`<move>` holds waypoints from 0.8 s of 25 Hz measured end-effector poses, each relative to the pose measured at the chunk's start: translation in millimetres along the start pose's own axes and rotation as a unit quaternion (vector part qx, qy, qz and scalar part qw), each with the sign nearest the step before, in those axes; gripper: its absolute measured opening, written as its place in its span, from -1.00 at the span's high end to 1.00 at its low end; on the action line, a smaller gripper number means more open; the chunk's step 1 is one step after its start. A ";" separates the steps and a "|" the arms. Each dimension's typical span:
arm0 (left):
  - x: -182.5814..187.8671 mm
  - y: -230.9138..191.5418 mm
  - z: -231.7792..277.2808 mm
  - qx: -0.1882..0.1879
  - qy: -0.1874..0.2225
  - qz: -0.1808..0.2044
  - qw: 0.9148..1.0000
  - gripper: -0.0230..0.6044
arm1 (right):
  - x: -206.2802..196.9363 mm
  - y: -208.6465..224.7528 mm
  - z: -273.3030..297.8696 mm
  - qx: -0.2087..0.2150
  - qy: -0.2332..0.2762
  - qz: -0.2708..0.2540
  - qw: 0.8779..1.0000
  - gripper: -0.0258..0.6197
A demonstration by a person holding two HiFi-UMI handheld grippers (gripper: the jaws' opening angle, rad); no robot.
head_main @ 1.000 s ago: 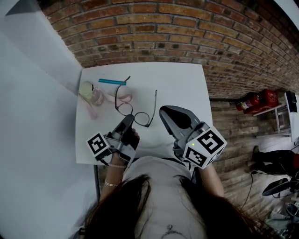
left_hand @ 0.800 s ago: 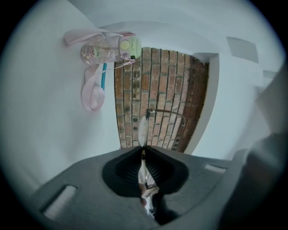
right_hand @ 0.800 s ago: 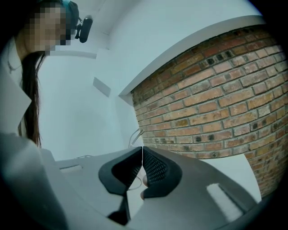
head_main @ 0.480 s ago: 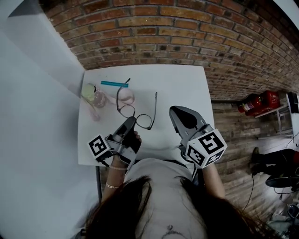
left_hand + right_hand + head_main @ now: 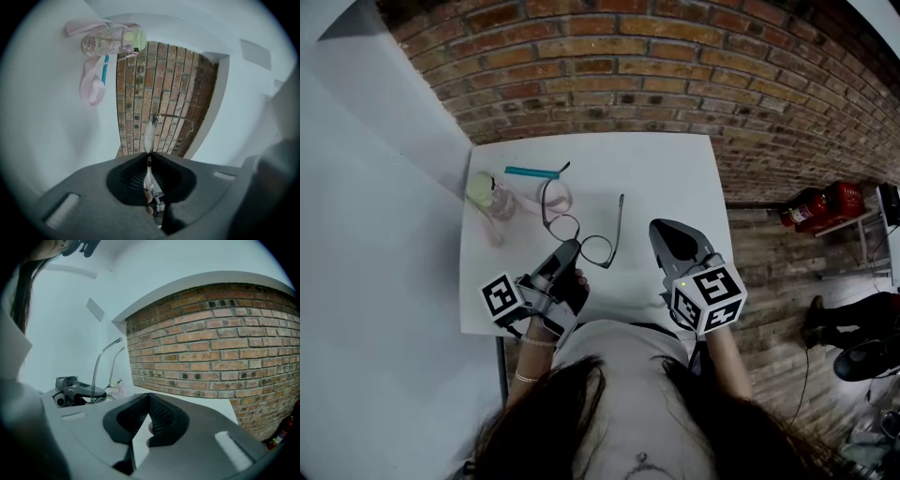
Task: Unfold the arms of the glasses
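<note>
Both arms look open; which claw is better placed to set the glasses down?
Left, probably: the left claw is shut on the glasses frame. The right claw is shut, empty and apart from them.

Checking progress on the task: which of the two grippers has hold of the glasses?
The left gripper: its jaws are shut on the thin dark-framed glasses. The right gripper is shut on nothing, apart from them.

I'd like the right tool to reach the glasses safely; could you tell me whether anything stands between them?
Nothing visible does: only bare table lies between the right tool and the glasses, which the left tool grips. The bottle and teal pen lie beyond the glasses, toward the far left corner.
</note>
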State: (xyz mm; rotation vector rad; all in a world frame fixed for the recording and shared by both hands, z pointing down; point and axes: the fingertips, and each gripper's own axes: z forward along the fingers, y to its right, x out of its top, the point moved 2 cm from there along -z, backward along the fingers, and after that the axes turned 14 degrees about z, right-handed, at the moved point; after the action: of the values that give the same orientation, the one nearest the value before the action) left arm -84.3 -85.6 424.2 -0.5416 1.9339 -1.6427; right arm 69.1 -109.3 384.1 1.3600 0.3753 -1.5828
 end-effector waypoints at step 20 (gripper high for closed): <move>-8.3 -0.3 -0.3 -0.005 -0.027 -0.015 1.000 0.85 | -21.4 5.3 11.5 -0.030 -0.035 -0.044 0.998 0.91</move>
State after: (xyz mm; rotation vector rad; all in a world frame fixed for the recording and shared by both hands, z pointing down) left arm -78.0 -80.3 425.7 -0.6156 1.9051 -1.6217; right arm 64.5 -110.5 408.5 1.2534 0.4421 -1.6741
